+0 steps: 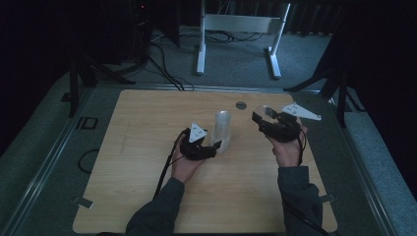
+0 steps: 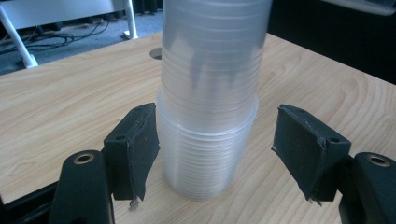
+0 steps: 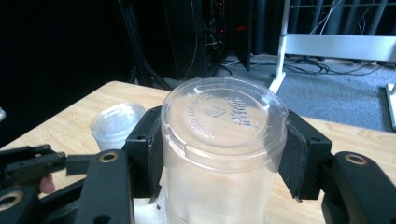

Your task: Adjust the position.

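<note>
a single clear cup [image 3: 219, 154] is being clamped by the right tongs [image 3: 219, 149]; the cup stack [image 2: 208, 116] is being straddled loosely by the left tongs [image 2: 215, 154], one pad touching, on the counter [image 2: 60, 102].

The tongs [image 3: 219, 154] clamp a clear plastic cup [image 3: 219, 140], base facing the camera.

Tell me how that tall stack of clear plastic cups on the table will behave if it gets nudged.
The stack of cups stands upside down, tall and narrow, so it would probably tip rather than slide. Its thin, translucent walls suggest it is light and would likely flex under a squeeze. With the left gripper open, one pad touching and the other apart, little steadies it.
</note>
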A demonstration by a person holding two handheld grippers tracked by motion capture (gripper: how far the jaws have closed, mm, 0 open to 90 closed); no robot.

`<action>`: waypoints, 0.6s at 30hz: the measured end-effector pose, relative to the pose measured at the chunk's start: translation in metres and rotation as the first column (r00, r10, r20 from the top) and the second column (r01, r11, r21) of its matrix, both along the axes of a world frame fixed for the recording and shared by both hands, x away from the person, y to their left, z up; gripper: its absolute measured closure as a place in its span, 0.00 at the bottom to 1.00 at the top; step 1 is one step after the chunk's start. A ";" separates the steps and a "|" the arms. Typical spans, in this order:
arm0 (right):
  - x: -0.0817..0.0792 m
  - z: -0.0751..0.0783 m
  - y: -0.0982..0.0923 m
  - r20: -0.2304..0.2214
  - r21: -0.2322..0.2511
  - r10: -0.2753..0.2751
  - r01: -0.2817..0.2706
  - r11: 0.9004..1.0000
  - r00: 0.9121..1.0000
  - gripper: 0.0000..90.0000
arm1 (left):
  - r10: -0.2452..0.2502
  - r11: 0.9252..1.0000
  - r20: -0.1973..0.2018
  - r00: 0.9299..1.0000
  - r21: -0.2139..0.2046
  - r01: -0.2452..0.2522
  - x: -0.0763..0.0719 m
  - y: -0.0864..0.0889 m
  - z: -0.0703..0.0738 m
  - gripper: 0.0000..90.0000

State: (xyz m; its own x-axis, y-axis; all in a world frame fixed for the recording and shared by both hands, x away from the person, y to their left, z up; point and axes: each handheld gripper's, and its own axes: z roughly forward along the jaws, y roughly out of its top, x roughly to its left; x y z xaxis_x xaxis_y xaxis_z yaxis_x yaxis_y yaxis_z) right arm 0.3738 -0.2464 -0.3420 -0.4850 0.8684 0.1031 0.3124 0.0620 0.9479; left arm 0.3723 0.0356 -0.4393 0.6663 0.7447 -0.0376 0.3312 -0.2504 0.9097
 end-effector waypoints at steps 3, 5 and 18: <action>-0.001 -0.007 -0.003 -0.015 -0.006 -0.008 0.008 1.000 1.000 0.45 | -0.011 1.000 0.008 1.000 0.000 0.011 -0.003 -0.001 0.002 0.34; -0.002 -0.010 -0.005 -0.021 -0.004 -0.013 0.013 1.000 1.000 0.45 | -0.015 1.000 0.010 1.000 0.004 0.015 -0.004 -0.001 0.003 0.34; -0.009 -0.027 -0.022 -0.055 0.019 -0.041 0.042 0.999 0.998 0.45 | -0.062 0.998 0.020 0.998 0.018 0.062 -0.014 -0.011 0.002 0.36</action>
State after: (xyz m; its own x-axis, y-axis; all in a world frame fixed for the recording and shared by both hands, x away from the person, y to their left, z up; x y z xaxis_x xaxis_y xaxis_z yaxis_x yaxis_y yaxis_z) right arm 0.3652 -0.2687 -0.3688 -0.4421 0.8850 0.1459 0.3658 0.0294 0.9302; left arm 0.3586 0.0250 -0.4370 0.7119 0.7022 -0.0113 0.2961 -0.2856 0.9115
